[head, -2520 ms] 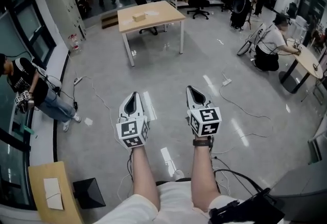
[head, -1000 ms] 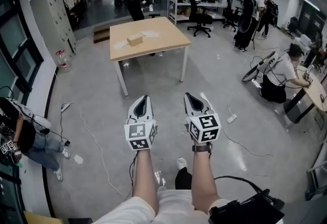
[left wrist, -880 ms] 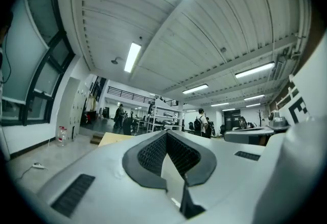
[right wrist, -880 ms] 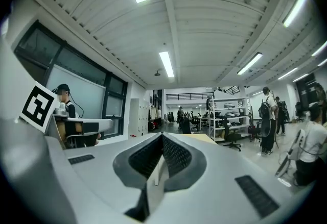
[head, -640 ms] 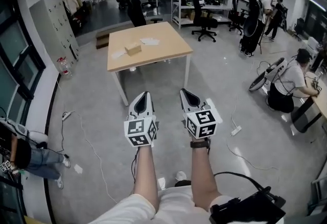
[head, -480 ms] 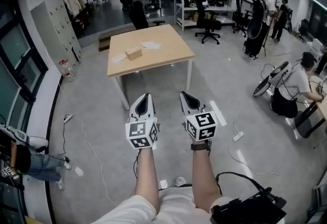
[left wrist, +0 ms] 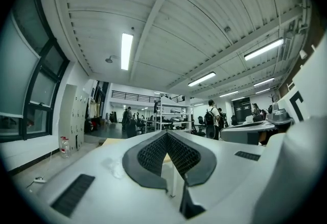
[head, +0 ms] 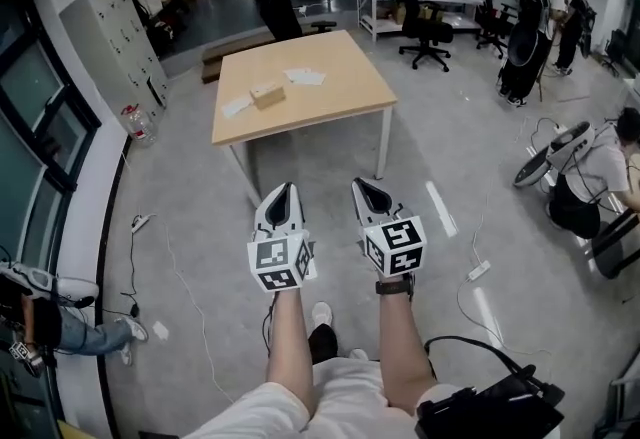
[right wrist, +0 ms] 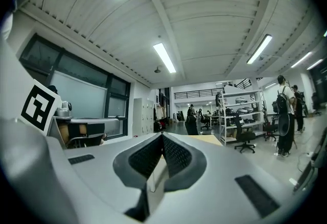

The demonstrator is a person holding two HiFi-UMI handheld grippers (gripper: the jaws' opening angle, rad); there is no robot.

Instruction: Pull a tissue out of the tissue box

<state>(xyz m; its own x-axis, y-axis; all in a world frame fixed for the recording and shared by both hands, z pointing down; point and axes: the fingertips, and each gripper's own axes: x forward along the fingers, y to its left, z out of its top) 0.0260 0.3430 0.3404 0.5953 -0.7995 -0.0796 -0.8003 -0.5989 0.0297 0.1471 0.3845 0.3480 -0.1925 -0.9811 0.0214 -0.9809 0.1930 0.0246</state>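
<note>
My left gripper and right gripper are both pinched fully closed with nothing between the jaws (the tips meet in each gripper view), held side by side, pointing level. The tissue box sits well ahead on the wooden table.

Bare floor leads ahead to the table. Cables trail at both sides. The tabletop around the box lies clear.
</note>
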